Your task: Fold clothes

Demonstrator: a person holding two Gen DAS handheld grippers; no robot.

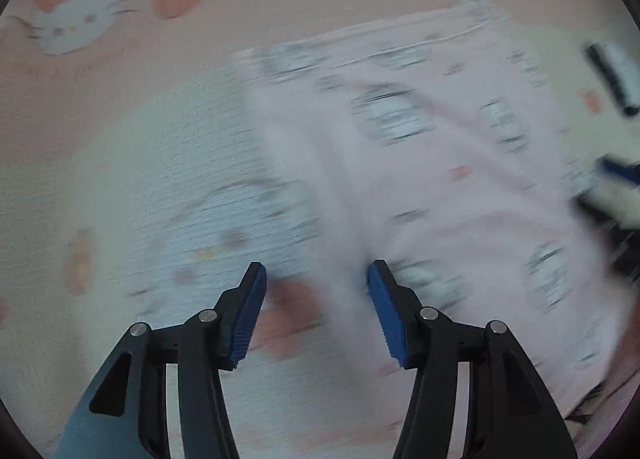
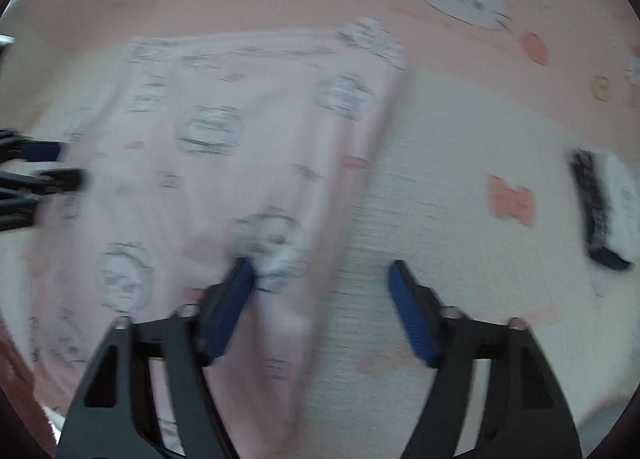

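Note:
A pale pink garment (image 1: 432, 187) printed with grey cartoon faces lies flat on a cartoon-cat bedsheet (image 1: 120, 147). My left gripper (image 1: 316, 279) hangs over the garment's left edge, open, nothing between its blue pads; the edge runs between the fingers. In the right wrist view the same garment (image 2: 224, 163) fills the left half. My right gripper (image 2: 320, 275) is open above its right edge, the left pad (image 2: 236, 291) over the cloth, the right pad over bare sheet. The left gripper's fingers (image 2: 44, 175) show at that view's left border. Both views are motion-blurred.
The bedsheet (image 2: 460, 219) is cream in the middle with a pink band at the far side. A folded black-and-white item (image 2: 604, 207) lies to the right on the sheet; the same item (image 1: 616, 75) appears at the right edge of the left wrist view.

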